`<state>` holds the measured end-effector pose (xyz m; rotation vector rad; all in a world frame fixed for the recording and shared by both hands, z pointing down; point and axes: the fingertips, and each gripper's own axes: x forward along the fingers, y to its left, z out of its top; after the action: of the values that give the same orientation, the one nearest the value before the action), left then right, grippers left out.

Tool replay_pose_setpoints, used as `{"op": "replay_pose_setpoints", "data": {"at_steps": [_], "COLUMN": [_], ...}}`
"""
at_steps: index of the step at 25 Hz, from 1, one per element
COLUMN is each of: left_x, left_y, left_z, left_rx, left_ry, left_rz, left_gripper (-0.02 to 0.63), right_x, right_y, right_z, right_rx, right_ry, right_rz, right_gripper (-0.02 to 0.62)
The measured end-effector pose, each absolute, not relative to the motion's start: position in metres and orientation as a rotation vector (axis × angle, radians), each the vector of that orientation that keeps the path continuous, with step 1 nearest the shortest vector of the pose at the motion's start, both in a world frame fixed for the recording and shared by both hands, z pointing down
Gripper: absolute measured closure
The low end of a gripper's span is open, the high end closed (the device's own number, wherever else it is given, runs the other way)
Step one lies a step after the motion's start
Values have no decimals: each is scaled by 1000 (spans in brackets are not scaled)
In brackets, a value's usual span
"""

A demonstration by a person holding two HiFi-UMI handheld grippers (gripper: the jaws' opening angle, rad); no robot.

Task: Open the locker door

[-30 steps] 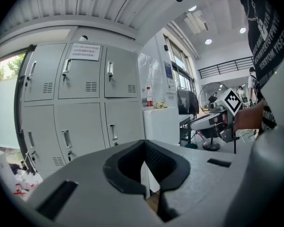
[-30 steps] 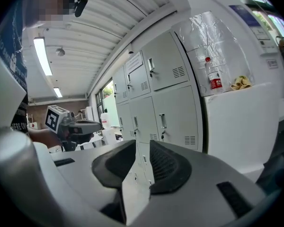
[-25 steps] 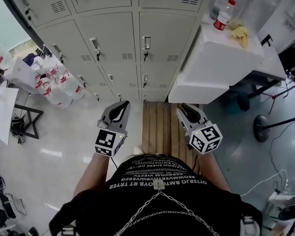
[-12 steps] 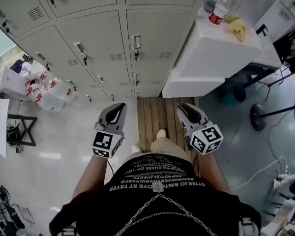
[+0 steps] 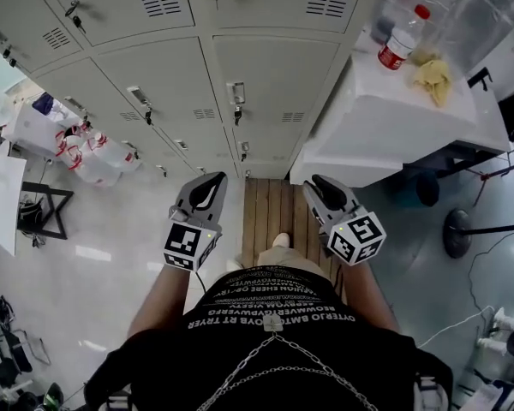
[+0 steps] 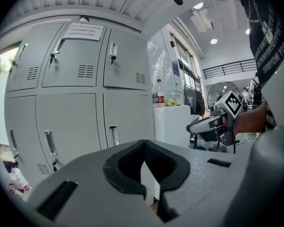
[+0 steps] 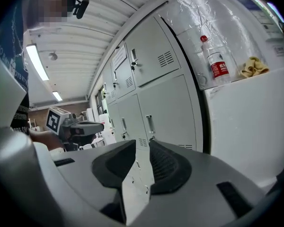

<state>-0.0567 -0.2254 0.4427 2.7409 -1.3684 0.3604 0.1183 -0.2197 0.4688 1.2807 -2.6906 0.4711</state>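
A bank of grey lockers fills the top of the head view, every door closed. The nearest middle door carries a vertical handle with a keyhole below it; the door to its left has its own handle. My left gripper and right gripper are held side by side in front of me, pointing at the lockers and well short of them. In the left gripper view the left gripper has its tips together, with nothing held. In the right gripper view the right gripper shows a narrow empty gap.
A white cabinet stands against the lockers' right side, with a red-labelled bottle and a yellow cloth on top. Plastic bags lie on the floor at left near a black stand. A wooden board lies underfoot.
Both grippers have moved forward together toward the lockers, which now look larger and nearer. Their jaws have not changed.
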Motion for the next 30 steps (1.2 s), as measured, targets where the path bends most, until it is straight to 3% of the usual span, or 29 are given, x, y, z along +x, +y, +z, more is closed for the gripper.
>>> {"op": "replay_pose_setpoints", "data": {"at_steps": [14,30], "left_x": [-41,-94], "left_y": [-265,-275], "left_z": [444,457], "left_rx": [2570,2460], "left_ry": [-1600,-1672], "left_rz": [406,427], "left_gripper": [606,606], "right_x": [132,44], "right_y": [-301,-362], "right_z": [468,460], "right_rx": [1005,833], "right_ry": [-2809,-2851], "right_rz": [445,390], "right_gripper": [506,495]}}
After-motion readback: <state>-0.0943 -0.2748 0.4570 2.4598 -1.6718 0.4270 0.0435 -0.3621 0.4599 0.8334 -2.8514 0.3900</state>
